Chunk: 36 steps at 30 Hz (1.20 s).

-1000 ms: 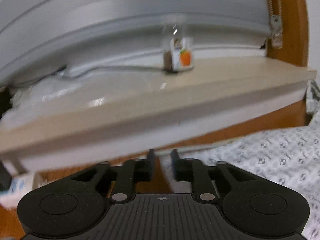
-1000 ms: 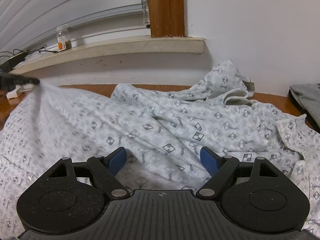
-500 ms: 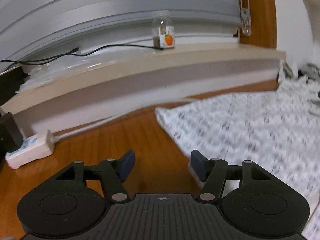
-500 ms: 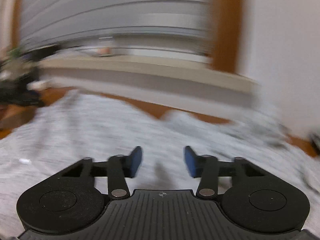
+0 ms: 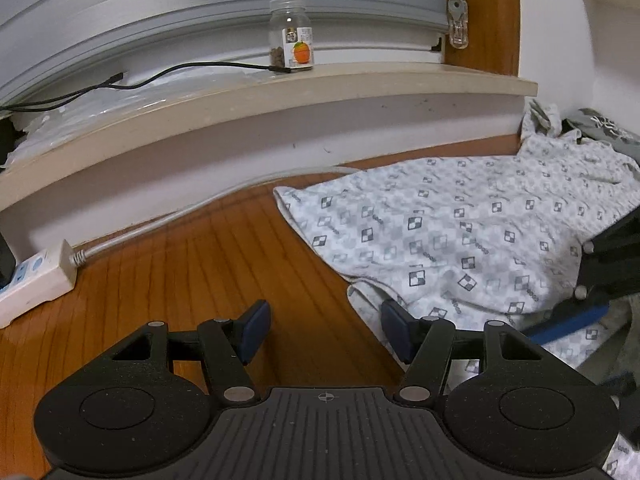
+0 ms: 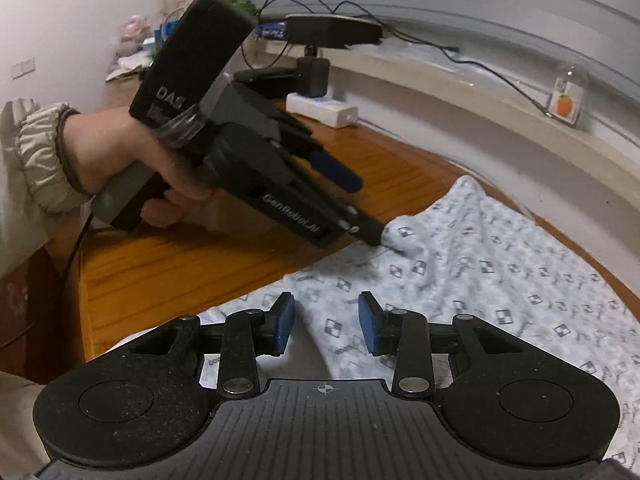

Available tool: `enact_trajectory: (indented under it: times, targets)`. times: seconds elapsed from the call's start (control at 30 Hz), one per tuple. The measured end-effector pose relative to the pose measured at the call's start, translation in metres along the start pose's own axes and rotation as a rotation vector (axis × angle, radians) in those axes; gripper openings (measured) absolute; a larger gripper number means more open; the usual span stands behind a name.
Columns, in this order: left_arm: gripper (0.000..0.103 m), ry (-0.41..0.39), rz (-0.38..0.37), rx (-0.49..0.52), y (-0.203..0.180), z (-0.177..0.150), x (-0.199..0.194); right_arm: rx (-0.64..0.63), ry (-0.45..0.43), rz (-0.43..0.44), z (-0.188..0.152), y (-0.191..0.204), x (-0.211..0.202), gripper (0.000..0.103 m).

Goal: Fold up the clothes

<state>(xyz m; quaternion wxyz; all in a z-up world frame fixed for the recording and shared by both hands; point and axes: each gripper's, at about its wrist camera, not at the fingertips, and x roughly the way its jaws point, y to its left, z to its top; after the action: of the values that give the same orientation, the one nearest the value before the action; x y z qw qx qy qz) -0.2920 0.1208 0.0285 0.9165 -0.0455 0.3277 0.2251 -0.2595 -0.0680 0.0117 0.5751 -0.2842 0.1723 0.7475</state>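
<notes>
**Both tools at the garment's edge**

The patterned garment (image 5: 460, 240) lay spread on the wooden tabletop (image 5: 192, 264) below the window sill (image 5: 280, 92); the left tool (image 5: 324, 330) stood open, one pad over bare wood, the other at the cloth's hem; the right tool (image 6: 326, 326) was closing over a raised fold, pads not yet pressing it; a jar (image 5: 292, 40) stood on the sill.

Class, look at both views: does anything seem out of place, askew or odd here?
Little stands out. The patterned garment lies rumpled on the wooden surface, its far end bunched against the wall beside a grey garment. On the sill, a loose cable trails past a jar. Nothing is spilled or damaged.
</notes>
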Motion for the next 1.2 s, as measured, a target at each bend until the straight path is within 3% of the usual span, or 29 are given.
enact_trajectory:
  times: [0.13,0.17,0.27,0.43,0.53,0.6,0.8,0.87,0.97,1.03,1.07,1.1,1.2]
  targets:
    - [0.065,0.0,0.008,-0.019,0.004,0.003,0.006,-0.018,0.009,0.007,-0.001,0.003,-0.001,0.033]
    - [0.065,0.0,0.009,-0.029,0.006,0.004,0.008,-0.015,0.008,0.01,-0.001,0.004,0.0,0.018]
    - [0.066,0.003,0.021,-0.068,0.012,0.006,0.013,0.018,-0.016,-0.002,0.0,-0.001,-0.004,0.002]
    - [0.063,0.022,0.119,-0.124,0.028,0.007,0.016,0.127,-0.159,0.035,0.011,-0.015,-0.043,0.001]
    - [0.063,0.02,0.113,-0.159,0.038,0.006,0.012,0.152,-0.212,0.103,0.015,-0.01,-0.068,0.001]
    - [0.063,0.013,0.093,-0.187,0.043,0.005,0.008,0.085,-0.201,0.092,0.012,0.002,-0.069,0.001]
    - [0.064,0.0,0.03,-0.206,0.039,0.003,0.005,-0.023,-0.068,-0.014,-0.004,0.015,-0.025,0.011]
    - [0.064,-0.004,0.016,-0.182,0.032,0.001,0.002,-0.042,-0.025,-0.013,-0.007,0.013,-0.008,0.031]
    - [0.064,-0.011,0.007,-0.153,0.024,-0.002,-0.001,-0.068,-0.03,-0.021,-0.009,0.013,0.002,0.039]
    - [0.064,-0.011,0.002,-0.145,0.021,-0.002,-0.001,-0.044,-0.024,-0.02,-0.007,0.008,0.004,0.034]
    - [0.064,-0.014,0.003,-0.143,0.021,-0.002,-0.002,-0.031,-0.022,-0.02,-0.006,0.005,0.004,0.014]
    - [0.064,-0.017,0.004,-0.141,0.02,-0.002,-0.003,-0.013,-0.026,-0.027,-0.005,0.0,0.004,0.005]
    - [0.065,-0.023,0.008,-0.147,0.022,-0.002,-0.005,0.057,-0.066,-0.04,-0.002,-0.015,-0.005,0.004]
